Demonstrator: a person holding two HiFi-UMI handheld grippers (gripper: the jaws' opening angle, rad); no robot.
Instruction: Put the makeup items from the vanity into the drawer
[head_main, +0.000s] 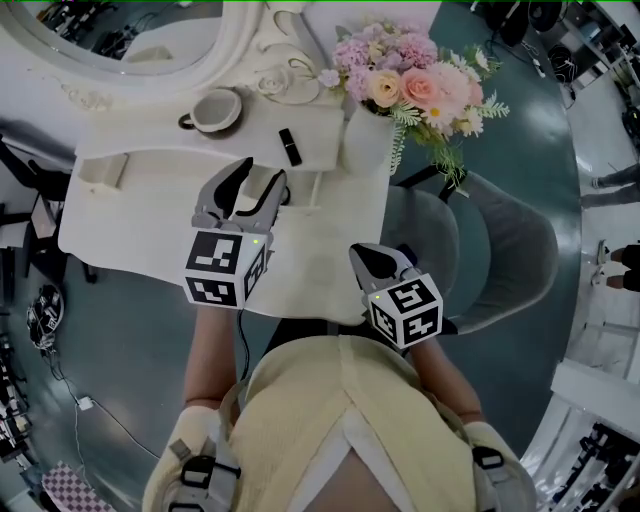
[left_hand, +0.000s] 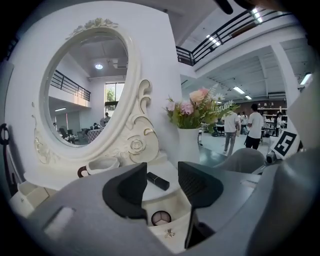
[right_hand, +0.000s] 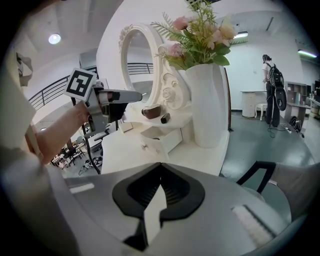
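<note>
A black lipstick (head_main: 290, 147) (left_hand: 158, 180) lies on the raised shelf of the white vanity (head_main: 150, 220), just behind the open drawer (head_main: 305, 190) (left_hand: 161, 236). A round eyeshadow compact (left_hand: 161, 217) rests inside that drawer. My left gripper (head_main: 262, 176) (left_hand: 162, 172) hovers over the drawer with its jaws open and nothing between them. My right gripper (head_main: 366, 256) (right_hand: 159, 172) hangs at the vanity's front right edge, shut and empty. In the right gripper view the drawer (right_hand: 161, 140), the lipstick (right_hand: 165, 118) and the left gripper (right_hand: 107, 102) show ahead.
A cup (head_main: 215, 110) stands left of the lipstick under the oval mirror (head_main: 120, 40). A white vase (head_main: 365, 145) of flowers (head_main: 420, 85) stands right of the drawer. A grey chair (head_main: 490, 250) sits to the right, and a small tray (head_main: 100, 170) at the vanity's left end.
</note>
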